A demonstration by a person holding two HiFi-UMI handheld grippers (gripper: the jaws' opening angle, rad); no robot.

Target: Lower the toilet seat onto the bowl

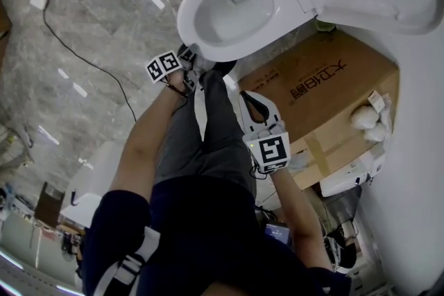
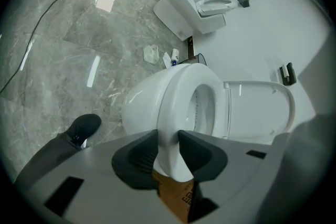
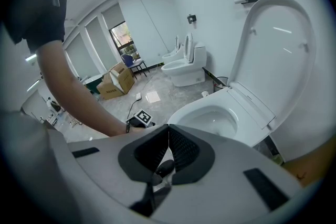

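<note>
Toilet seat [image 2: 176, 113], one, edge pinched by left gripper [image 2: 169, 136], right gripper [image 3: 168, 131] closed empty, lid [image 3: 278, 60] up

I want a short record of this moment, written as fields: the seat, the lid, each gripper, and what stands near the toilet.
seat: toilet seat lies low over the bowl; it cannot be told whether it fully rests on it
lid: lid stands upright
left gripper: left gripper is shut on the seat's front edge
right gripper: right gripper has its jaws together with nothing between them, away from the seat
nearby: cardboard box beside the bowl
</note>
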